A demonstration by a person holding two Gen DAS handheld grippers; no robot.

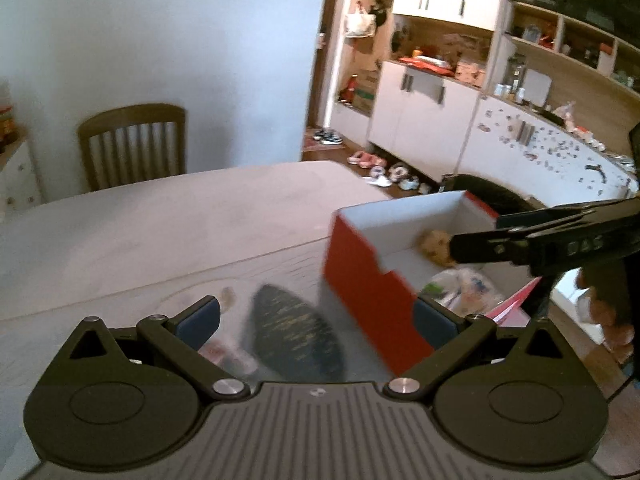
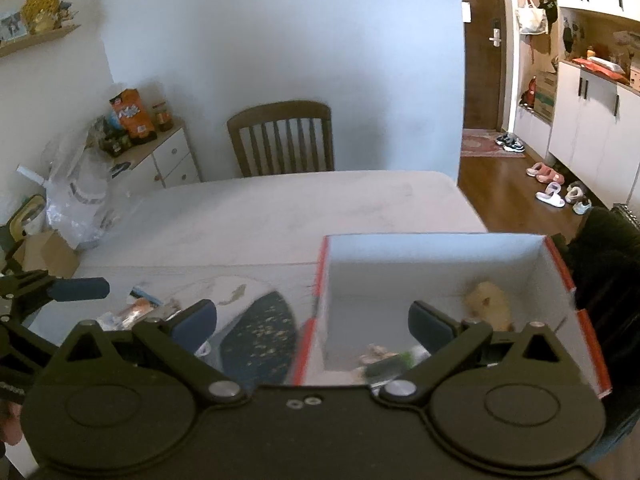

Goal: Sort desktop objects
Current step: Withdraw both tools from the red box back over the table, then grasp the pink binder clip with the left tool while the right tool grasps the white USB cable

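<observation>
1. Left tongs [image 1: 316, 320]: spread wide, nothing between the blue pads. No contact with any object visible.
2. Right tongs [image 2: 312, 326]: also spread wide and empty. In the left wrist view the right tongs enter from the right side and reach over the open box.
3. Red cardboard box [image 2: 440, 264]: open, white inside, standing on the tabletop [image 2: 260, 216] directly ahead of the right tongs and ahead-right of the left tongs.
4. Already in the box: a small tan fluffy item [image 2: 490, 304], probably a plush toy, against the far right wall; nearer the right tongs, a crumpled plastic-wrapped packet [image 1: 464, 286] and some small bits with green on them, too blurred to name.
5. Still outside the box: a dark oval speckled object [image 1: 294, 336], just ahead of the left tongs between its fingers' line of sight and touching or nearly touching the box's red side; cannot tell which.
6. Also outside: a small packet with orange print [image 2: 132, 312] left of the right tongs, and white scraps beside it, identity unclear.
7. Judgement: sorting is partly done. Several items are boxed; at least the dark oval and the packets to the left remain.
8. Far half of the tabletop carries no visible objects.
</observation>
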